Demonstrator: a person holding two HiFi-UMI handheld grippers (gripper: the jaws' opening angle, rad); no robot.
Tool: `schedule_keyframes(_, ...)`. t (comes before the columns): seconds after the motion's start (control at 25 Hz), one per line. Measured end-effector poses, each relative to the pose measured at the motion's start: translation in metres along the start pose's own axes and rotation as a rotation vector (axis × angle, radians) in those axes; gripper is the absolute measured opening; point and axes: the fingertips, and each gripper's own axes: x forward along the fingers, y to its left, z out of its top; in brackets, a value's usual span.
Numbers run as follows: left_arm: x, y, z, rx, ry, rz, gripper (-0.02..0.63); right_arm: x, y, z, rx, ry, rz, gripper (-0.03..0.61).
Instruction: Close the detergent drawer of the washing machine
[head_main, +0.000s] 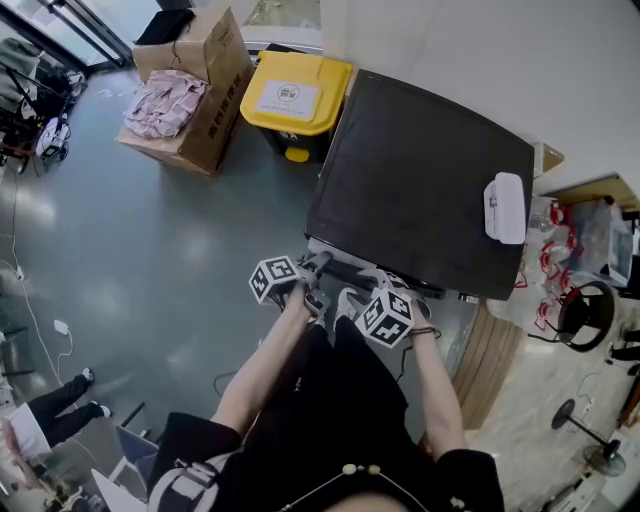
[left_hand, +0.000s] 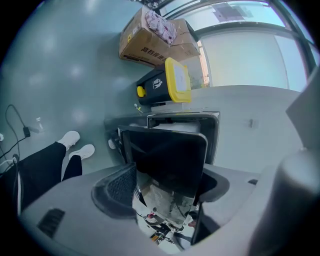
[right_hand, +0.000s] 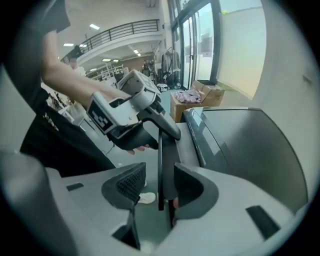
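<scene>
While we stand over the washing machine (head_main: 420, 190), its detergent drawer (left_hand: 167, 155) juts out open at the front corner nearest us, with both grippers at it. Our left gripper (left_hand: 165, 187) holds its jaws spread wide, the drawer's dark front facing them unpinched. Our right gripper (right_hand: 155, 187) has its jaws partly apart astride that front's thin edge, one pad (right_hand: 131, 182) clear of it.

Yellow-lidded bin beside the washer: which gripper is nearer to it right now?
Left. The left gripper sits at the front edge of the washing machine, on the side toward the yellow-lidded bin; the right gripper is beside it, farther along that edge.
</scene>
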Motion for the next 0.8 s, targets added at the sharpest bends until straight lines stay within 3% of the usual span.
schedule_keyframes(0.16,0.005,-0.006,0.004,0.004,-0.007,-0.005,0.322,0.008,-0.006,-0.01,-0.045,0.025,-0.061,0.14)
schedule_keyframes(0.32,0.007,-0.006,0.004,0.0,-0.008,-0.004,0.322,-0.007,-0.013,0.003,0.046,-0.084,-0.074,0.122)
schedule_keyframes(0.44,0.009,-0.007,0.006,0.0,-0.01,-0.007,0.322,-0.019,-0.029,0.01,0.076,-0.127,-0.106,0.205)
schedule_keyframes(0.52,0.009,-0.008,0.007,0.002,-0.015,-0.01,0.322,-0.02,-0.036,0.011,0.054,-0.124,-0.135,0.225)
schedule_keyframes(0.68,0.008,-0.008,0.006,0.014,-0.012,-0.013,0.322,-0.014,-0.041,0.007,-0.051,-0.065,-0.21,0.324)
schedule_keyframes(0.8,0.005,-0.009,0.004,0.02,0.0,-0.029,0.322,-0.005,-0.041,-0.004,-0.138,0.008,-0.253,0.345)
